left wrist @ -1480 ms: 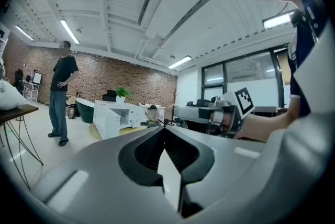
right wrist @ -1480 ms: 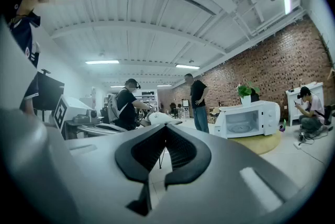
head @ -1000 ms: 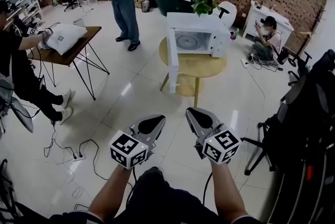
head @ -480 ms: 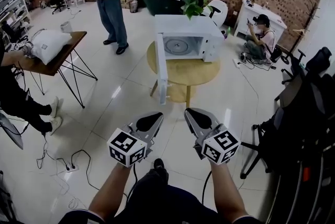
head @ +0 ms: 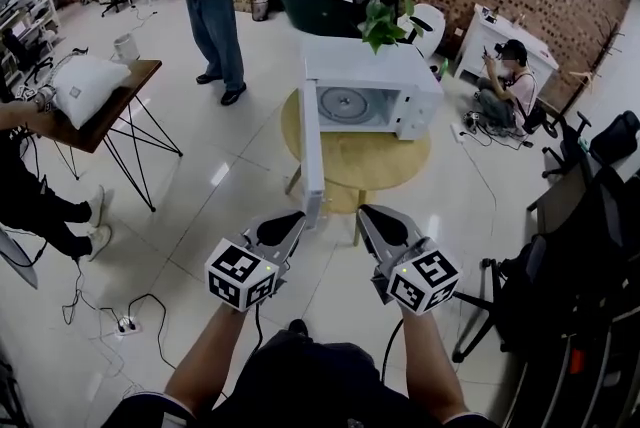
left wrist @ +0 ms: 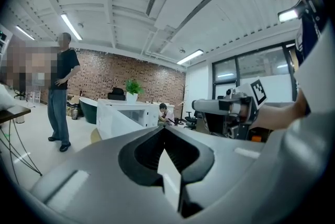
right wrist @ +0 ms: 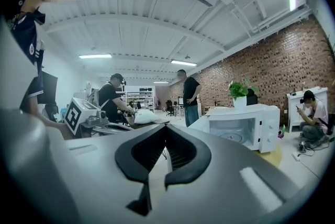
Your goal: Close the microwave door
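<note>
Boxy white microwave (head: 372, 76), flat door (head: 312, 146) open, round wood tbl (head: 372, 158).

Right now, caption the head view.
Left gripper and right gripper, both shut, face microwave, door open, on round table.

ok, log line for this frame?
microwave door: open | left tongs: shut, empty | right tongs: shut, empty
</note>
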